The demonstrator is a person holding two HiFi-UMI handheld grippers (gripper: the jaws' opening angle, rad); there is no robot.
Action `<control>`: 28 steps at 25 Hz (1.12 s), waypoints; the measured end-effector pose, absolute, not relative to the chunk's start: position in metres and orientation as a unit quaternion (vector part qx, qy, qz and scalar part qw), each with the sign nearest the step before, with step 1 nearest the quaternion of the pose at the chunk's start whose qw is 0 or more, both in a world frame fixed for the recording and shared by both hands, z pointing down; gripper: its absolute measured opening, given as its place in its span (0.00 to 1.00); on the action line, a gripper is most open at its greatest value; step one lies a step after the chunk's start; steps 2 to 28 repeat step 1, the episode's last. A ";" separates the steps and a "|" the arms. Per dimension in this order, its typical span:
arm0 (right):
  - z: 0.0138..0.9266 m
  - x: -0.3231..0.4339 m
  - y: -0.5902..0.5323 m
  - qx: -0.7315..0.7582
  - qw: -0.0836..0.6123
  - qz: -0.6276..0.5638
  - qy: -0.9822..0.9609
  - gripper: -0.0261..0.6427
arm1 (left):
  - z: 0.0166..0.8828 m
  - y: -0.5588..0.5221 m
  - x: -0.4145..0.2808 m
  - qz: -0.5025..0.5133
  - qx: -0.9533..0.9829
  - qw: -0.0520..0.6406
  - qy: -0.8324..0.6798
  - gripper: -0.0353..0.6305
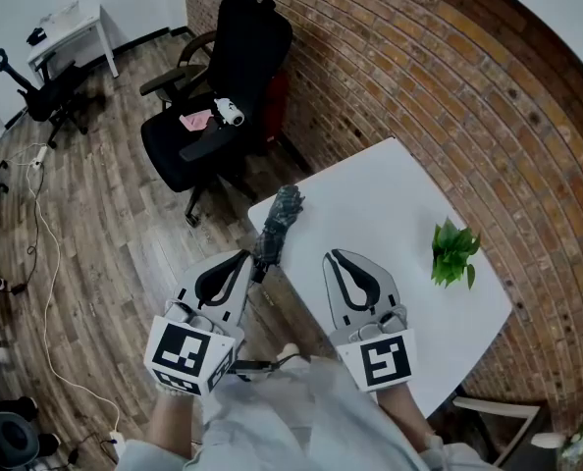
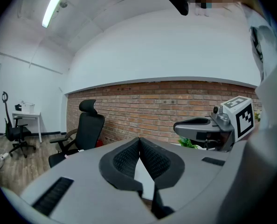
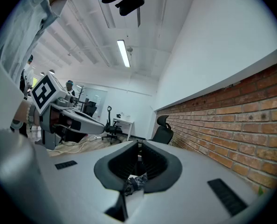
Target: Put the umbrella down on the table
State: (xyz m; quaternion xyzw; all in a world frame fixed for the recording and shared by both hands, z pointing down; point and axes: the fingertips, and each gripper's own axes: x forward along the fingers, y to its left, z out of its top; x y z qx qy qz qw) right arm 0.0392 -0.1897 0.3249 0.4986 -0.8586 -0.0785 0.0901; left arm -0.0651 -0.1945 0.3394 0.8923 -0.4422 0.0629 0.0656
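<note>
The folded dark umbrella (image 1: 277,226) lies slantwise at the near-left corner of the white tabletop (image 1: 390,214). Its bunched canopy end is over the corner and its thinner end reaches past the edge, toward the person. That thinner end sits just beside the tip of the left tool (image 1: 247,256). In the left gripper view this tool is clenched, its ribbed pads pressed tip to tip, with only the white surface and a dark sliver showing through the gap below them. From the head view it is hard to say whether the umbrella rests fully on the tabletop or merely leans at the edge, and no view shows the left tool pinching any part of it. The right tool (image 1: 331,255) hovers over the tabletop, apart from the umbrella and to its right. It too is clenched, tips meeting with nothing between the pads, though a scrap of patterned umbrella fabric shows through the opening beneath its jaws in the right gripper view. A small green plant (image 1: 453,251) stands on the far right of the tabletop, near the brick wall (image 1: 449,86) and well apart from both tools. Beyond the corner a black office chair (image 1: 223,96) stands on the wooden floor (image 1: 105,224), where a pale cable (image 1: 44,253) trails.
</note>
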 end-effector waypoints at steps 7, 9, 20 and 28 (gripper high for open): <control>0.325 0.039 -0.190 0.498 0.091 -0.079 -0.859 0.12 | 0.340 -0.195 -0.065 0.063 0.893 0.064 -0.442 0.08; 0.325 0.039 -0.190 0.498 0.091 -0.079 -0.859 0.12 | 0.340 -0.195 -0.065 0.063 0.893 0.064 -0.442 0.08; 0.325 0.039 -0.190 0.498 0.091 -0.079 -0.859 0.12 | 0.340 -0.195 -0.065 0.063 0.893 0.064 -0.442 0.08; 0.325 0.039 -0.190 0.498 0.091 -0.079 -0.859 0.12 | 0.340 -0.195 -0.065 0.063 0.893 0.064 -0.442 0.08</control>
